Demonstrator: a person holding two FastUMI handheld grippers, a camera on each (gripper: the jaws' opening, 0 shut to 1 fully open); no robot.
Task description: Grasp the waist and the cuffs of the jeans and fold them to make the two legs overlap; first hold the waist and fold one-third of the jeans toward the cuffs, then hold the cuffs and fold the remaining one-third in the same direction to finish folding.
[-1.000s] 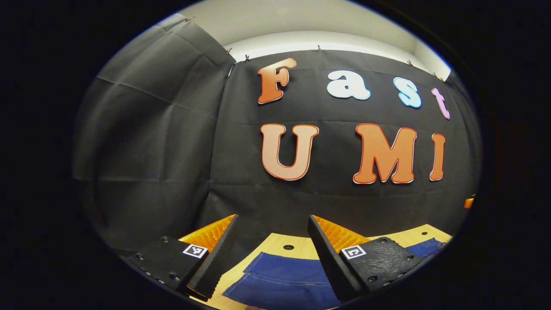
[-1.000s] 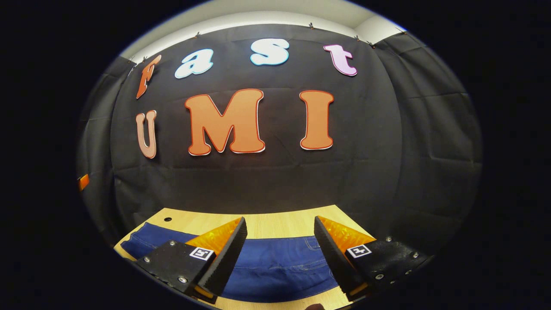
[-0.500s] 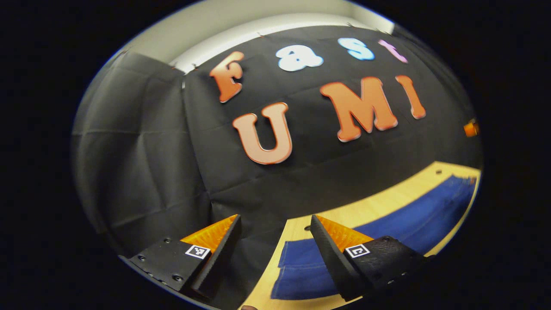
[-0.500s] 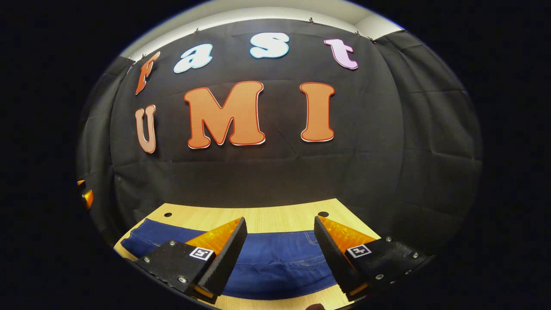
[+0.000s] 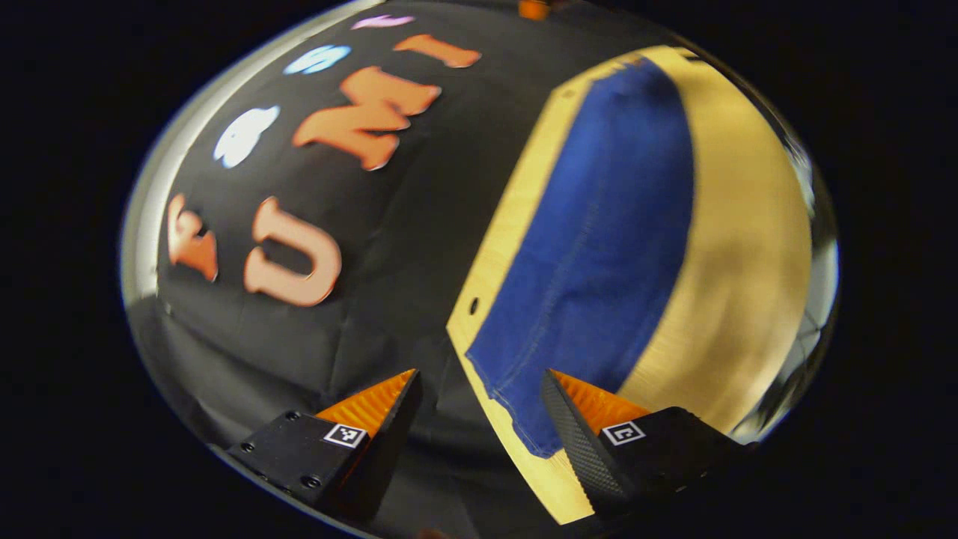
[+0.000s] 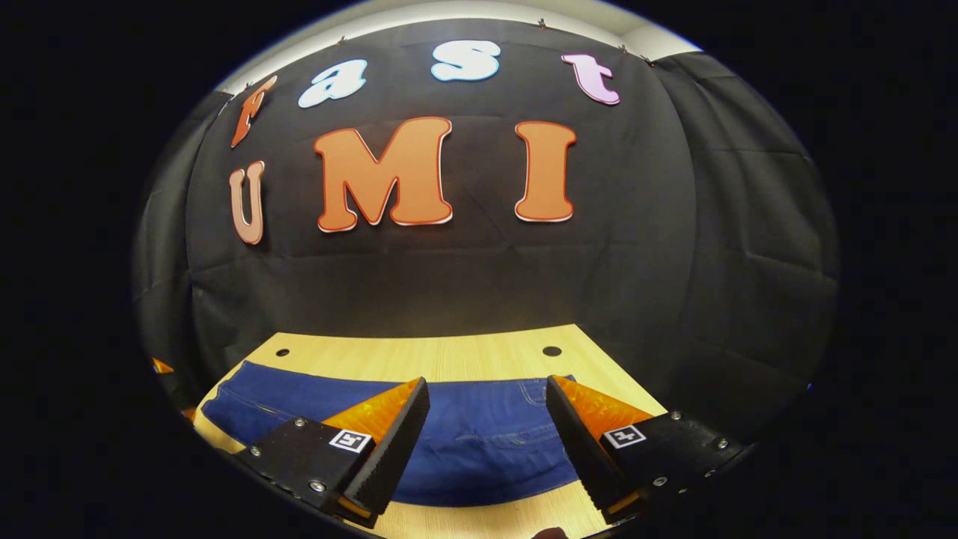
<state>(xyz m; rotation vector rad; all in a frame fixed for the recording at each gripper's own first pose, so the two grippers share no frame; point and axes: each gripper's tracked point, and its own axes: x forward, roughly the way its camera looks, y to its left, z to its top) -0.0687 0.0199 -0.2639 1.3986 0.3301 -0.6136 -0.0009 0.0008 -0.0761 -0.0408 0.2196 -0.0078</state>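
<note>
Across lower half of right gripper view, wooden table carries blue jeans spread flat. Denim likely soft, floppy, moderately heavy; pinch waistband and cuff hems. Right gripper spread wide, empty. Left gripper likewise agape near cuff end.

My left gripper has rolled hard over in the last second; in the left gripper view the table now stands nearly on end, and the jeans run as a long strip up it, one end just beside my fingers; right gripper has pitched down a little; more bare table shows behind the jeans, plus a second hole near its far edge.
</note>
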